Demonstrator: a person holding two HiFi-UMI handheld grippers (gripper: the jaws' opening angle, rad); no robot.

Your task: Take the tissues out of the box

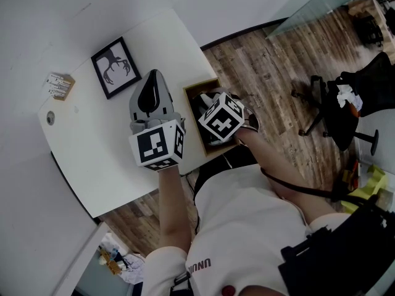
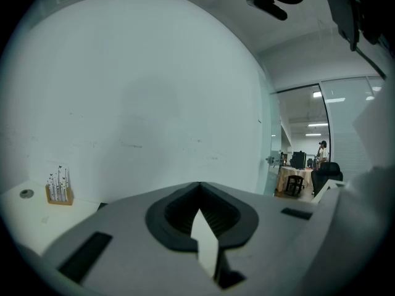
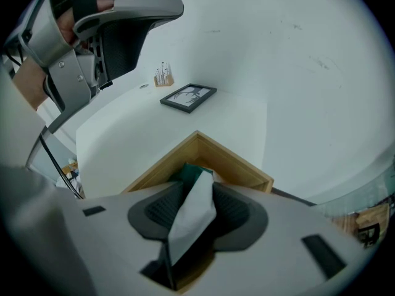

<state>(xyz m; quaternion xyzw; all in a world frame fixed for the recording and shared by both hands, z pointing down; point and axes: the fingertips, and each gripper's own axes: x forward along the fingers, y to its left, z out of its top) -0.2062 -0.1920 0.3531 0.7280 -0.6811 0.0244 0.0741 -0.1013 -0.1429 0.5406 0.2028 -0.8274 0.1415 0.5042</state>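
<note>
A wooden box (image 1: 192, 92) sits at the white table's right edge; in the right gripper view the wooden box (image 3: 237, 160) holds a green tissue pack (image 3: 185, 173). My right gripper (image 3: 197, 185) points down into it, jaws partly apart, with a white tissue (image 3: 192, 217) standing up between them. In the head view only the right gripper's marker cube (image 1: 221, 117) shows over the box. My left gripper (image 1: 153, 76) is held level above the table, shut on a thin white strip of tissue (image 2: 205, 242).
A framed black-and-white picture (image 1: 115, 66) lies on the white table (image 1: 92, 147), with a small wooden card holder (image 1: 60, 85) farther left and a round grommet (image 1: 50, 118). An office chair (image 1: 333, 103) stands on the wood floor to the right.
</note>
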